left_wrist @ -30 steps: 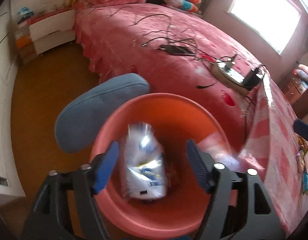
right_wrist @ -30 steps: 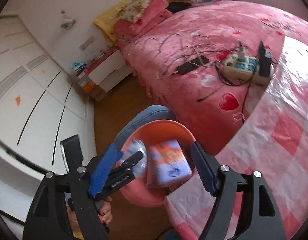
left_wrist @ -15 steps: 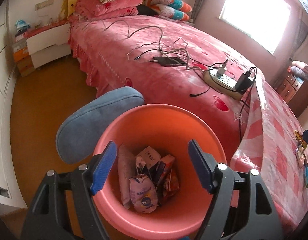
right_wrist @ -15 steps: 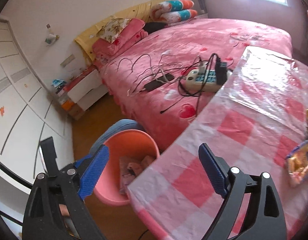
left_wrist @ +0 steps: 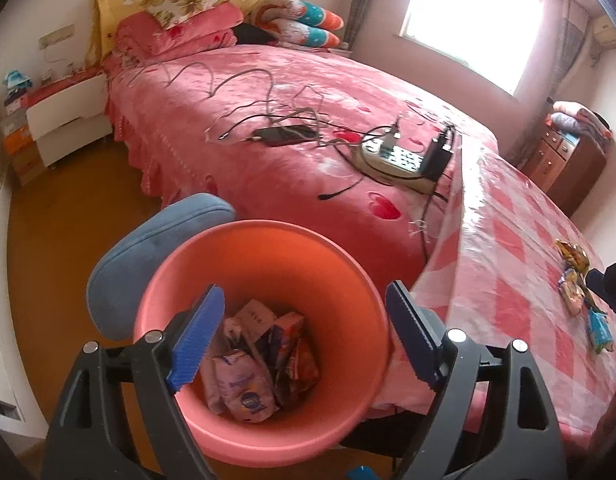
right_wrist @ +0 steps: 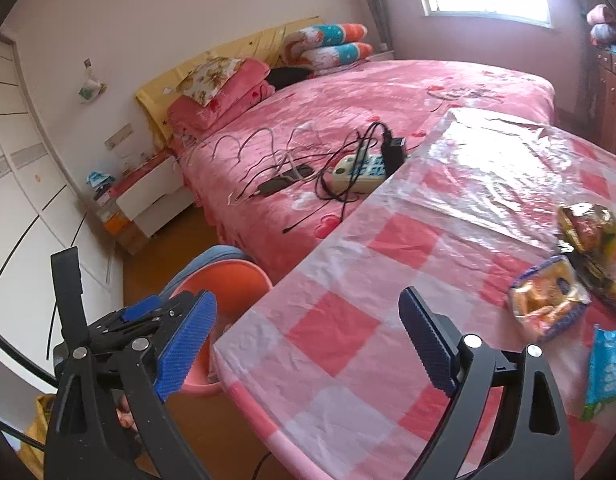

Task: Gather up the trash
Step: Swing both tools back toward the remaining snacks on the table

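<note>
Left claw (left_wrist: 300,336) hung released above the packet-filled bin (left_wrist: 264,240) at lower frame; right claw (right_wrist: 308,340), widening and empty, faced the desk (right_wrist: 348,328).

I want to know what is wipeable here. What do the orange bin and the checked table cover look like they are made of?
The orange bin looks like moulded plastic: one even colour, a smooth thin wall and a soft sheen. The checked table cover looks like pink-and-white cloth under a clear plastic sheet: it wrinkles and glares white under the window. Whether the check is printed or woven I cannot tell.
</note>
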Action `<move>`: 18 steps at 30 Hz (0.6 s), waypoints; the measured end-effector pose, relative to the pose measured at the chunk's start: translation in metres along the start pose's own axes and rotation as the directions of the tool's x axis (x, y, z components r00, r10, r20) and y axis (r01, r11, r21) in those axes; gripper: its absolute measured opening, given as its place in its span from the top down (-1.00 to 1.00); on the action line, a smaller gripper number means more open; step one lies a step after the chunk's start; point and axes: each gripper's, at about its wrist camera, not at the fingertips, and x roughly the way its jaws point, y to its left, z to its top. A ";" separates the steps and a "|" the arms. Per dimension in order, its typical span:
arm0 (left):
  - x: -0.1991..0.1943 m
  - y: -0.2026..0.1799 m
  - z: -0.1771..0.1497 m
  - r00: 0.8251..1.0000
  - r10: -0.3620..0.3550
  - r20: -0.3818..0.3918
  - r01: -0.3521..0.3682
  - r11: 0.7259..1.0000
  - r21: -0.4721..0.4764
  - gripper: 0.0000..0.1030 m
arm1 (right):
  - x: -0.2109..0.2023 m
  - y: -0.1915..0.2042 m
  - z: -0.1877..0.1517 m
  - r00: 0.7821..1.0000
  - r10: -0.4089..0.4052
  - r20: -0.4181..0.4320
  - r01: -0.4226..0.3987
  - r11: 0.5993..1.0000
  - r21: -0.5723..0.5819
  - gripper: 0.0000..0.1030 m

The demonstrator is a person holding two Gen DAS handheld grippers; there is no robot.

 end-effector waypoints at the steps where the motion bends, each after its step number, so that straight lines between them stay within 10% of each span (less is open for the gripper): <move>1: -0.001 -0.005 0.000 1.000 -0.003 0.000 0.003 1.000 0.011 -0.63 | -0.004 -0.003 -0.001 1.000 -0.007 0.010 0.007 1.000 0.001 -0.78; 18: -0.014 -0.068 -0.001 0.996 -0.086 -0.029 0.089 0.990 0.113 -0.64 | -0.035 -0.038 -0.018 0.994 -0.073 0.082 0.072 0.997 0.012 -0.78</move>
